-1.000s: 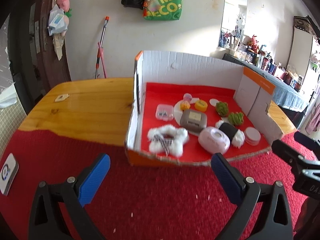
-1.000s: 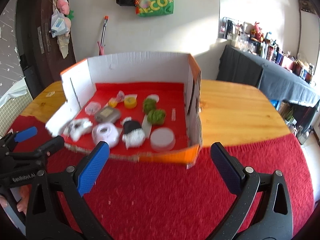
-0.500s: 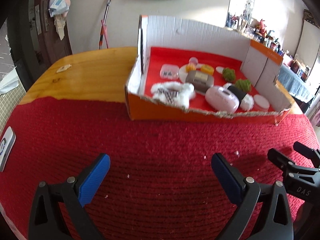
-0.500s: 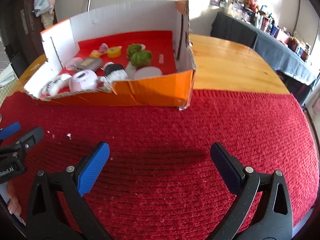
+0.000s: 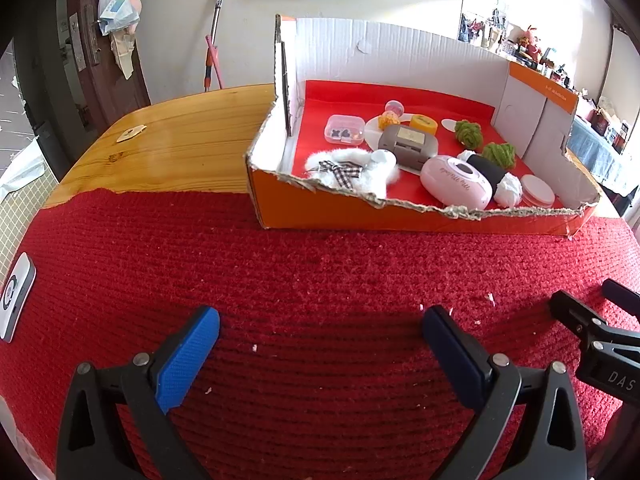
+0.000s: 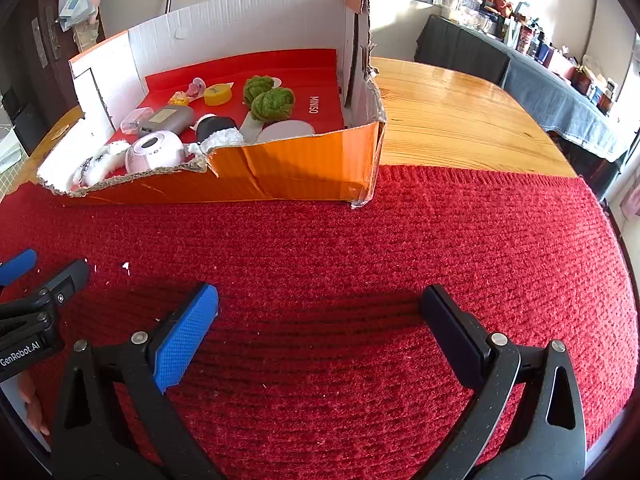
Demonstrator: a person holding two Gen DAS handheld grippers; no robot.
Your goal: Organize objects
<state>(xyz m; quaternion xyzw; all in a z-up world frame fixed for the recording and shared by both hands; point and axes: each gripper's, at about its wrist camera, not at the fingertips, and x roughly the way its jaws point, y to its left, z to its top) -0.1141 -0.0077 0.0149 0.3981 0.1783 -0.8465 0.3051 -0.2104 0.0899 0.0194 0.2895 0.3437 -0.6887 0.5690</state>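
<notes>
**Both grippers empty above the mat, small things gathered in the box**

The left gripper (image 5: 320, 332) and the right gripper (image 6: 319, 306) hang low over the red ribbed fabric mat (image 5: 320, 272), side by side, each with its jaws spread wide and nothing between them. The mat beneath them is bare apart from white crumbs — a stance that would suit either reaching out or having just let go.

The task's things all lie inside the shallow orange-and-white cardboard box (image 5: 360, 212), whose torn, low front wall leaves its contents open to a reach from this side. On its red lining sit a pale pink oval case (image 5: 456, 184), a grey-brown hinged case (image 5: 408, 146), a white fluffy item with a checked bow (image 5: 352, 170), a clear lidded plastic box (image 5: 345, 129), a yellow round tin (image 6: 218, 94) and two green woolly pom-poms (image 6: 273, 103) — loosely clustered, some touching, not in rows. Whether they wait to be sorted or were gathered here cannot be told.
</notes>
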